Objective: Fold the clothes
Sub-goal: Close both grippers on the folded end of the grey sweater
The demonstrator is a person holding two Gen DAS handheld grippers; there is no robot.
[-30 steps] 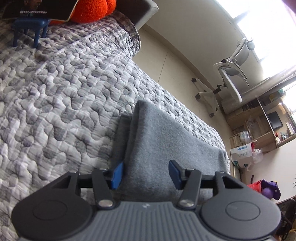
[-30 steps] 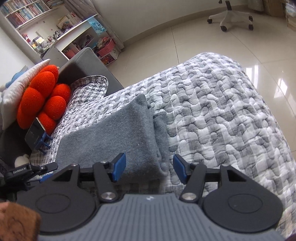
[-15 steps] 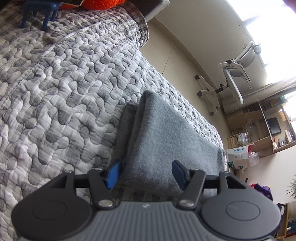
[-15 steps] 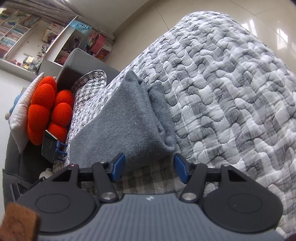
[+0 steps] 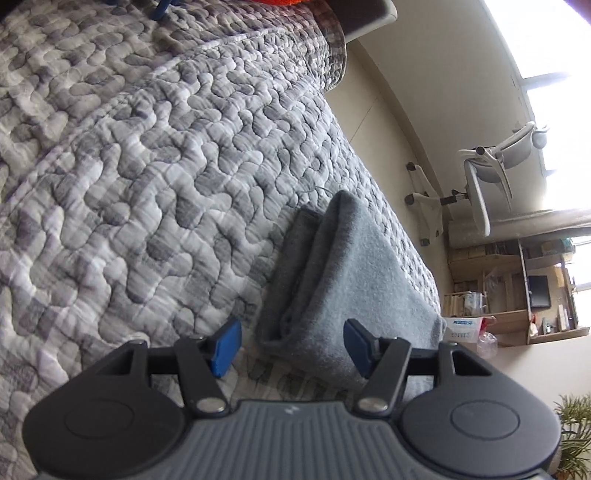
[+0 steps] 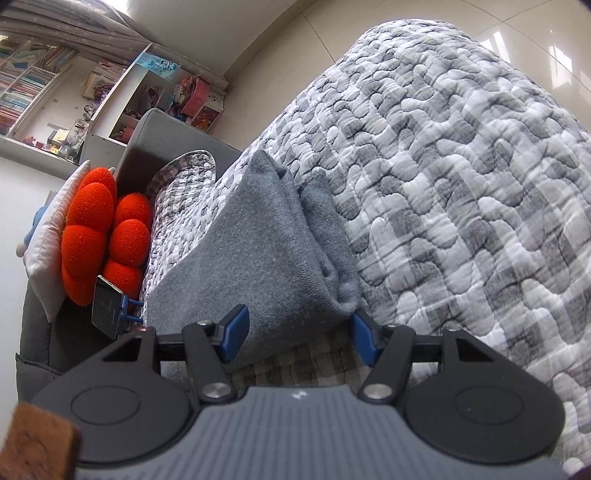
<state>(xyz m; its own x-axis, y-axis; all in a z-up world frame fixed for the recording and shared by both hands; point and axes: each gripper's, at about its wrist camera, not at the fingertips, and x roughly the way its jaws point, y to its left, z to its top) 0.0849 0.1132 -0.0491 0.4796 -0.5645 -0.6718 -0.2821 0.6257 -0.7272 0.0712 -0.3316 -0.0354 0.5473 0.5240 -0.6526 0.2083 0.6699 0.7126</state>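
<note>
A folded grey garment (image 5: 343, 280) lies on the quilted grey-and-white sofa cover (image 5: 147, 177). In the left wrist view its near end sits just beyond my left gripper (image 5: 291, 349), which is open, blue pads apart on either side of that end and not touching it. From the other end, the right wrist view shows the same garment (image 6: 266, 258) as a layered bundle. My right gripper (image 6: 299, 339) is open too, and the near corner of the cloth lies between its blue pads; the right pad is close against the corner.
An orange flower-shaped cushion (image 6: 99, 232) and a phone on a blue stand (image 6: 107, 310) rest at the sofa's arm end. A white office chair (image 5: 480, 184) and wooden shelves (image 5: 517, 295) stand past the sofa edge. Tiled floor (image 6: 535, 33) lies beyond the cover.
Both grippers have drawn back toward the garment's ends and tilted lower, so each end now sits near the fingertips. The garment itself has not moved. Both stay open.
</note>
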